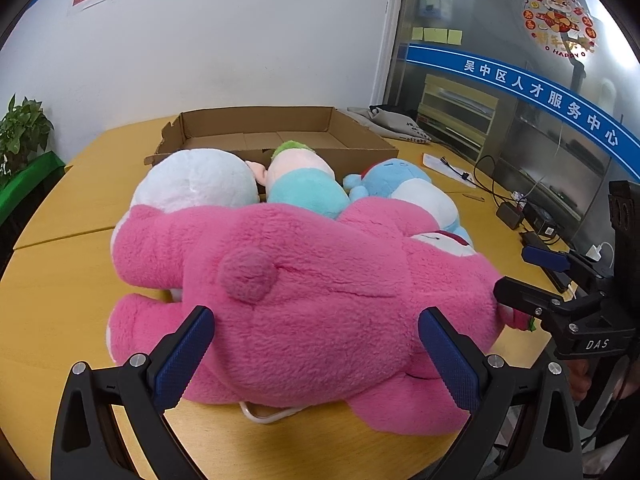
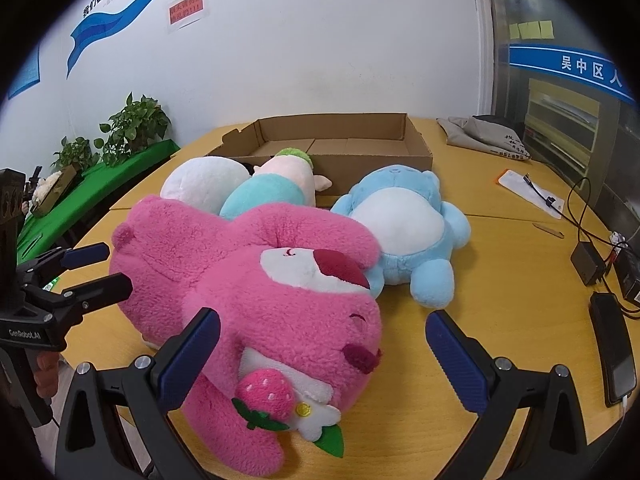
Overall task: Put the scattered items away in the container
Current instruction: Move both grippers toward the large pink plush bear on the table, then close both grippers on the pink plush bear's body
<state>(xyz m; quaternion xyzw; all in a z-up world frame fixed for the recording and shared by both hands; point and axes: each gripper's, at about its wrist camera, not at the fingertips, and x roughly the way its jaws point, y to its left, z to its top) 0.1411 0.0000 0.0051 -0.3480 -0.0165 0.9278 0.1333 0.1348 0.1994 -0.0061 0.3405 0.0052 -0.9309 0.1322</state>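
Note:
A big pink plush bear point(image 1: 304, 296) lies on the yellow table point(image 1: 60, 280), also in the right wrist view point(image 2: 248, 280). Behind it lie a white plush point(image 1: 196, 184), a teal-and-peach plush point(image 1: 304, 184) and a blue plush point(image 2: 404, 232). An open cardboard box point(image 1: 272, 132) stands behind them, seemingly empty. My left gripper point(image 1: 316, 356) is open, its fingers either side of the bear's back. My right gripper point(image 2: 324, 364) is open around the bear's head. Each gripper shows in the other's view: the right point(image 1: 532, 280), the left point(image 2: 100, 268).
A phone point(image 2: 612, 356), power adapters and cables point(image 2: 588, 264) lie at the table's right edge. A grey cloth bag point(image 2: 484, 136) lies at the back right. Potted plants point(image 2: 132, 128) stand on a green ledge at the left.

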